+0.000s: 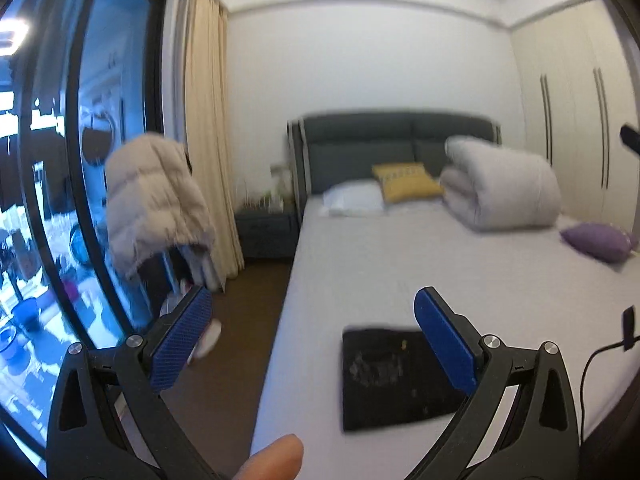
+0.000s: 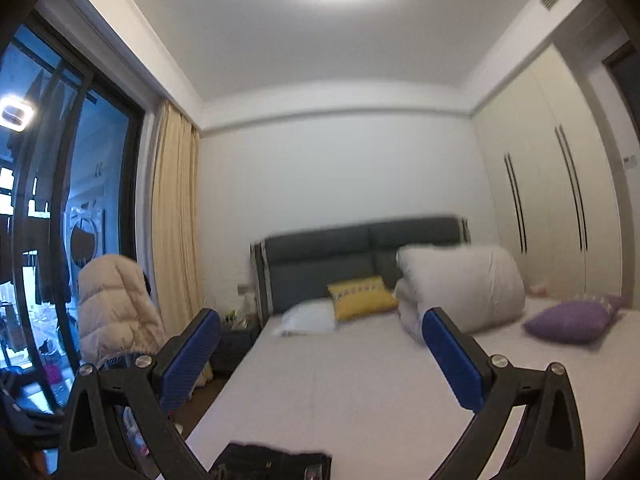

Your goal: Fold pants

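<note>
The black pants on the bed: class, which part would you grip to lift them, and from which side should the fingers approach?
Grip a near corner of the black pants, coming in low from the foot of the bed. They lie flat as a compact rectangle, so only the edges offer a lip to pinch. The left gripper is open and nearest; the near-left corner looks easiest.

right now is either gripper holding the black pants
No, the black pants lie folded flat on the bed, and the left gripper and right gripper are both open and empty.
</note>
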Available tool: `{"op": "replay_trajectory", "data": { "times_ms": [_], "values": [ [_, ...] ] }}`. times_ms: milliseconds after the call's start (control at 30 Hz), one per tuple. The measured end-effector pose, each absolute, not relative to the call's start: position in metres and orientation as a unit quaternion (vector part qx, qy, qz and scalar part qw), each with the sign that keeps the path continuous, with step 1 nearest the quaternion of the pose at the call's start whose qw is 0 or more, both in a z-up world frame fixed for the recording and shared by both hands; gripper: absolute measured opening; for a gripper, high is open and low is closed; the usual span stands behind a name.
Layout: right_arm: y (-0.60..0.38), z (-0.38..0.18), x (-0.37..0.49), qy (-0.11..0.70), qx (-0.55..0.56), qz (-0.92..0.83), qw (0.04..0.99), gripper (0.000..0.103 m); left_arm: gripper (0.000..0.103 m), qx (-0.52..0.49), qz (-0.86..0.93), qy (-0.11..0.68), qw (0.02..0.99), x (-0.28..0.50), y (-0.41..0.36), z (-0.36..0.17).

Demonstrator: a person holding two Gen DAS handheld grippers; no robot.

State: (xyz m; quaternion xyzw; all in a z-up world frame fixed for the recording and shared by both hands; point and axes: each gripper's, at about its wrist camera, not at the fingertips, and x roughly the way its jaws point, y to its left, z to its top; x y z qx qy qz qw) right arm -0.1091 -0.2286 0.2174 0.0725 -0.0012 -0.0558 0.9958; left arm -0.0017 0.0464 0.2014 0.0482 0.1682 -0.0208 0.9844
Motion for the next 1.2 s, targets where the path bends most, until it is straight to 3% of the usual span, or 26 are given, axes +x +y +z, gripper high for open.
{"op": "replay_trajectory", "data": {
  "times_ms": [267, 400, 700, 1200],
  "values": [
    [-0.235, 0.159, -0.071, 0.206, 0.117, -0.114, 0.965, 0.103, 0.103, 0.045, -0.015, 0.293, 0.955, 0.049, 0.026, 0.112],
    [-0.237, 0.128, -0.063, 0.272, 0.129, -0.126, 0.945, 0.103, 0.103, 0.014, -0.026, 0.351, 0.936, 0.068, 0.023, 0.067],
    [-0.208, 0.095, -0.068, 0.322, 0.078, -0.107, 0.937, 0.103, 0.103, 0.000, -0.026, 0.402, 0.915, 0.094, 0.019, 0.006],
    [-0.192, 0.063, -0.051, 0.390, 0.060, -0.079, 0.915, 0.103, 0.103, 0.012, -0.023, 0.421, 0.907, 0.088, 0.025, -0.004]
  ]
}}
